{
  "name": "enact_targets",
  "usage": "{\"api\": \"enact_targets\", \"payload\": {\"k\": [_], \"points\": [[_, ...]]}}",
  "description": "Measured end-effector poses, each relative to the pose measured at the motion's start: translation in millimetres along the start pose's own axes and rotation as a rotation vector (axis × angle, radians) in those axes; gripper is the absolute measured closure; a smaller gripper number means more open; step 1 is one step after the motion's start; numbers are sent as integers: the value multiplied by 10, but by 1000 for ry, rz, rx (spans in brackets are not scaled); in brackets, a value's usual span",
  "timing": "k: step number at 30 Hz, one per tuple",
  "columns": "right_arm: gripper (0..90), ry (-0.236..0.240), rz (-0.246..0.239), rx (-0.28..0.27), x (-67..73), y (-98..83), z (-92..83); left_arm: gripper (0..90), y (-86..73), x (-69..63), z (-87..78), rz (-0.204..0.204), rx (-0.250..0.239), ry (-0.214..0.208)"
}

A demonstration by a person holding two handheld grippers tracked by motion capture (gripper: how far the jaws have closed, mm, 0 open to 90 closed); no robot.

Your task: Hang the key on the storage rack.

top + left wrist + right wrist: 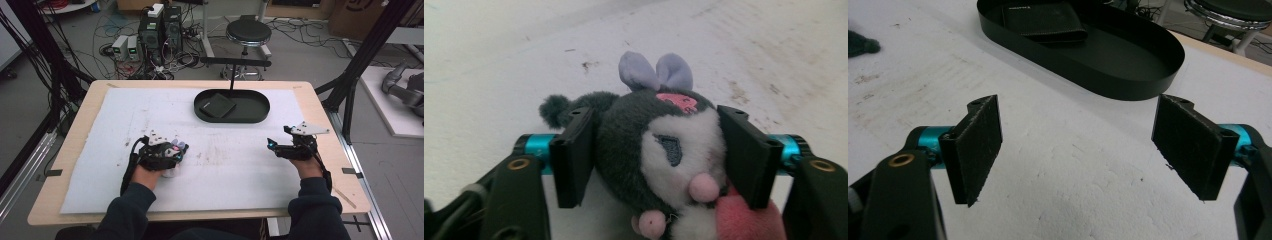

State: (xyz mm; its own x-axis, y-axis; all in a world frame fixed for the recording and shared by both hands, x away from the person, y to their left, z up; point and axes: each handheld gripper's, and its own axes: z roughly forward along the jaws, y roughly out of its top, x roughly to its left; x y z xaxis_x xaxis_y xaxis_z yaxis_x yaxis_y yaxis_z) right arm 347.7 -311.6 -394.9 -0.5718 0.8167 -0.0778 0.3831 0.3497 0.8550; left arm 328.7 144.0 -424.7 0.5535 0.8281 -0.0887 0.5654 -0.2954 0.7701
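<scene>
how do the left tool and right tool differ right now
The left tool has its black jaws pressed on either side of a grey and white plush toy, while the right tool stands wide open with nothing between its jaws. The left tool sits near the middle of the white table cover; the right tool sits nearer the table's right edge. Both have black padded jaws on teal fittings.

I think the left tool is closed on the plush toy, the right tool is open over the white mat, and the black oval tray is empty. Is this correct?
Not quite: the black oval tray is not empty. A flat black wallet-like item lies in it, as the right gripper view shows. The rest holds: the left tool is closed on the plush toy, and the right tool is open over the white mat.
</scene>
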Motion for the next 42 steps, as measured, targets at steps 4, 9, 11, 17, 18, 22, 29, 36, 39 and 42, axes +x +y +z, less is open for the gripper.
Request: {"api": "enact_targets", "payload": {"k": [4, 9, 11, 17, 18, 22, 29, 36, 39, 42], "points": [[205, -1, -1, -1, 4, 0, -2, 413, 0, 249, -40, 14, 4, -138], [205, -2, -7, 4, 8, 0, 11, 232, 10, 274, -119, -18, -19, -93], [205, -3, -4, 6, 7, 0, 18, 212, 23, 158, -184, 12, -57, -19], [205, -1, -9, 10, 12, 1, 21, 212, 8, -223, -102, 152, -37, 157], [205, 2, -10, 9, 11, 1, 19, 212, -5, -238, -55, 159, -21, 173], [205, -1, -14, 3, 0, -1, 4, 263, -83, -141, 54, 110, 4, 203], [205, 2, -3, 5, 0, -4, 8, 363, -33, 58, -17, 11, -38, 91], [205, 0, -2, 5, -2, -4, 10, 377, 244, 304, -210, -55, -157, -63], [205, -1, -2, 3, -4, -4, 8, 377, 433, 390, -278, -55, -199, -146], [205, 1, -1, 0, -8, -3, 6, 377, 673, 462, -337, -34, -236, -219]]}}
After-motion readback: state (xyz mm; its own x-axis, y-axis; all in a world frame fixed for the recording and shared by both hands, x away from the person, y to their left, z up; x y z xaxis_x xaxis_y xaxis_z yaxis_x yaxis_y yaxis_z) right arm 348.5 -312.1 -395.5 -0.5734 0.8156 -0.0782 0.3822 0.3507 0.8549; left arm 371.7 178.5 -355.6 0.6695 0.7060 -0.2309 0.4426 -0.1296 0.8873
